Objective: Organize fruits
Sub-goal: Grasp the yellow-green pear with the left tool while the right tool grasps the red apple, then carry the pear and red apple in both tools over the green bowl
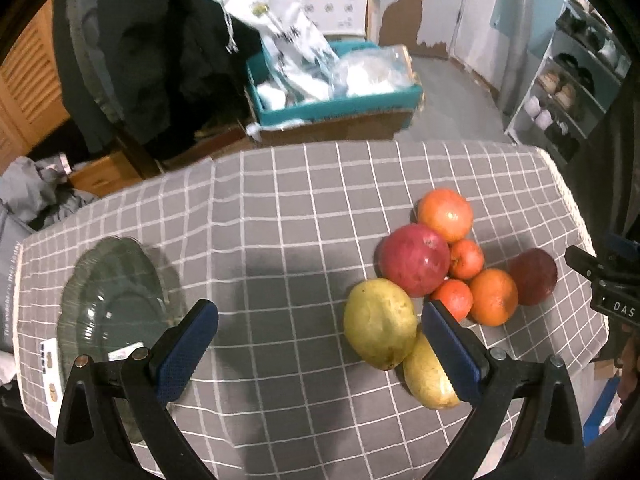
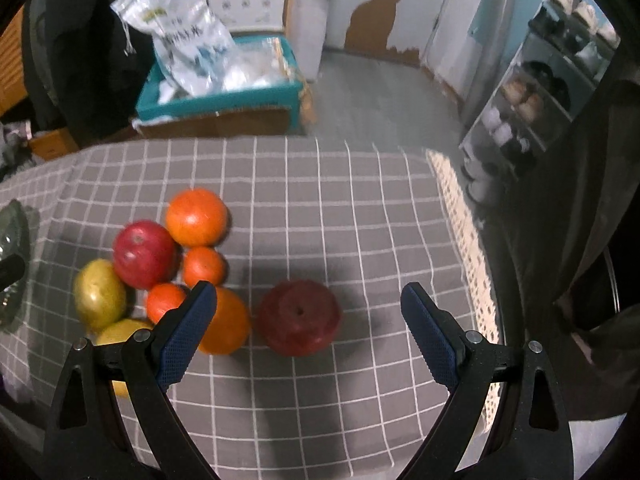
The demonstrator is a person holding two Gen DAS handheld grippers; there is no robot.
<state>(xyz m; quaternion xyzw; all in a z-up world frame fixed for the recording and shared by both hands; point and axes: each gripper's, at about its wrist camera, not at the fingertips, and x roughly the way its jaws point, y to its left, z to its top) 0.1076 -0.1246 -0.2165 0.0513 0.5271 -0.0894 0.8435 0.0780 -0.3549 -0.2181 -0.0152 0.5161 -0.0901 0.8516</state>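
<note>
Above the dark apple [image 2: 299, 322], right tool [image 2: 309, 306] hovers agape; left tool [image 1: 320, 322] likewise.

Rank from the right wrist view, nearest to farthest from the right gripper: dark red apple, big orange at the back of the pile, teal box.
1. Dark red apple: on the checked cloth, just ahead of the open right gripper, between its fingers.
2. Big orange: farther back on the left, at the pile's far end.
3. Teal box: beyond the table's far edge, on the left.
</note>
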